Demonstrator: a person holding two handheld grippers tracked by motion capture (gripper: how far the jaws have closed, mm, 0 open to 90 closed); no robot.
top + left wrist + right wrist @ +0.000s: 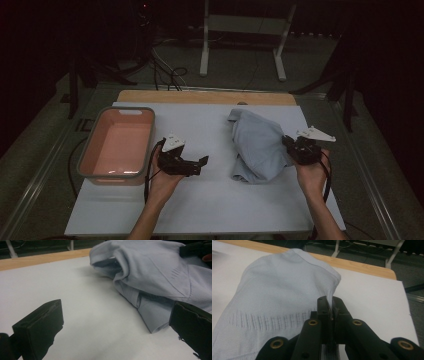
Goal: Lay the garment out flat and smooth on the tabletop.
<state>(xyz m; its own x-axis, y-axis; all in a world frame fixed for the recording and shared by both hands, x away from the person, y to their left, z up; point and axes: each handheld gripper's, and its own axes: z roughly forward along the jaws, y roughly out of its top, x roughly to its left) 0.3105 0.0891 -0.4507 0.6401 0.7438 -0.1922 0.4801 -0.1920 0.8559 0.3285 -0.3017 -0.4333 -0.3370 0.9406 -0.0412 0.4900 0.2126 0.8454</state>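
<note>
A pale blue knitted garment (257, 145) lies crumpled on the white board (200, 200), right of centre. My right gripper (289, 145) is shut on the garment's right edge; in the right gripper view the fabric (287, 305) runs into the closed jaws at the gripper's tip (331, 301). My left gripper (200, 162) is held low over the board's middle, pointing right toward the garment, jaws wide open and empty. In the left gripper view the garment (155, 277) lies just beyond the open gripper (117, 322).
A pink plastic tub (119, 145) with a grey rim stands at the board's left side. A wooden strip (205, 96) runs along the far edge. Beyond it, on the dark floor, are a white stand (245, 35) and cables.
</note>
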